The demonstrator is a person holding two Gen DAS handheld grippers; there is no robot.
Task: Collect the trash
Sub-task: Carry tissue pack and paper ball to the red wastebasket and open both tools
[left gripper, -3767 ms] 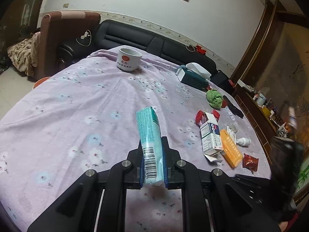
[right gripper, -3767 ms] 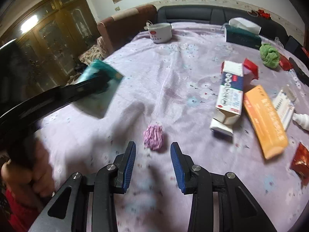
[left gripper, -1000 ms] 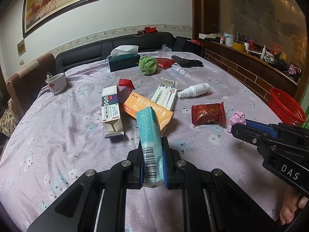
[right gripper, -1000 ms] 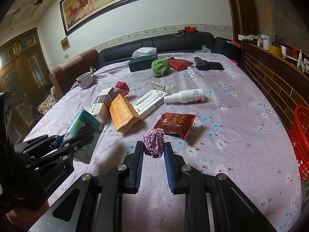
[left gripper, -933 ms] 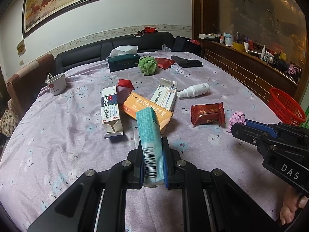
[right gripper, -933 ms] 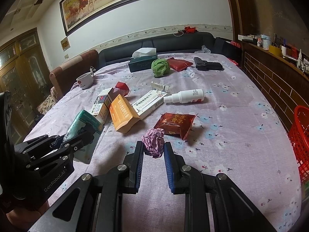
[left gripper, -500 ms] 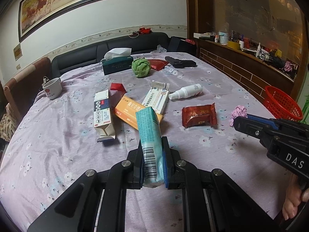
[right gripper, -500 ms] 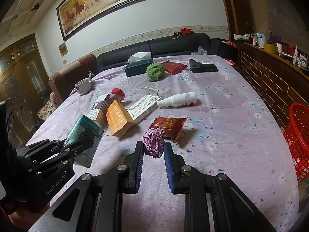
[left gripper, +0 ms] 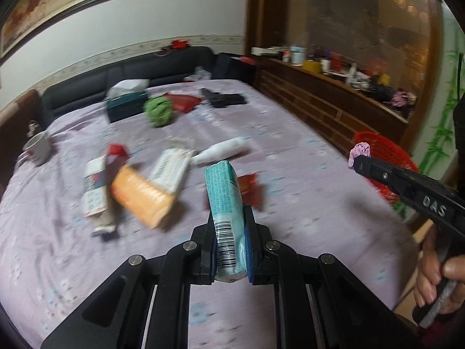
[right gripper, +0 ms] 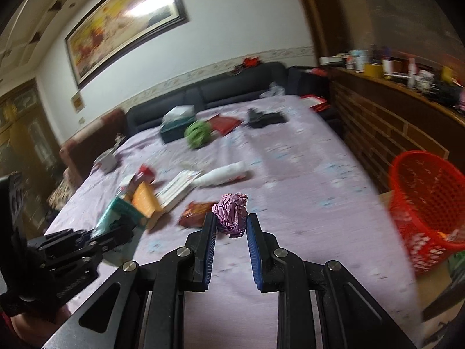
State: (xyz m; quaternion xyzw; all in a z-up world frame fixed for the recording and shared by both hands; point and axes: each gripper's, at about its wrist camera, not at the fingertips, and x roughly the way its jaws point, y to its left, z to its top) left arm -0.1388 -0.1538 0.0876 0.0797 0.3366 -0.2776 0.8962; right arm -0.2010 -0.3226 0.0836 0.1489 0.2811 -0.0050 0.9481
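Both claws loaded, nothing binned from this load yet. My left claw (left gripper: 231,250) is clamped on the teal pack (left gripper: 225,203), which stands up between the pads, barcode end toward the camera. My right claw (right gripper: 231,226) is pinched on the pink wad (right gripper: 231,212), gripped at its lower half, top poking above the pad tips; from the left view the same wad (left gripper: 359,152) shows at the tip of the right claw, out past the bench (left gripper: 290,151) edge and in front of the red basket (left gripper: 380,148). The basket (right gripper: 424,197) sits off the right side of the bench, lower than the top, mouth open; something pale and something orange lie at its bottom, too blurred to name. I take it as the trash target. Both loads are off the cloth, neither is over the basket mouth as far as I can judge. Left on the bench: the white carton (left gripper: 94,192), the orange box (left gripper: 139,195), the flat white box (left gripper: 171,168), the white bottle (left gripper: 223,151), the red snack bag (right gripper: 194,216), a small red wrapper (left gripper: 116,149), the green ball (left gripper: 158,112). The tissue box (left gripper: 126,106), cup (left gripper: 37,147), red pouch (left gripper: 181,101) and black item (left gripper: 223,99) at the far end may not be trash; can't say. My estimate: early to midway. Next comes carrying both claws over the basket and letting go, then several more trips. Frames are motion-smeared, so small items may be missed.
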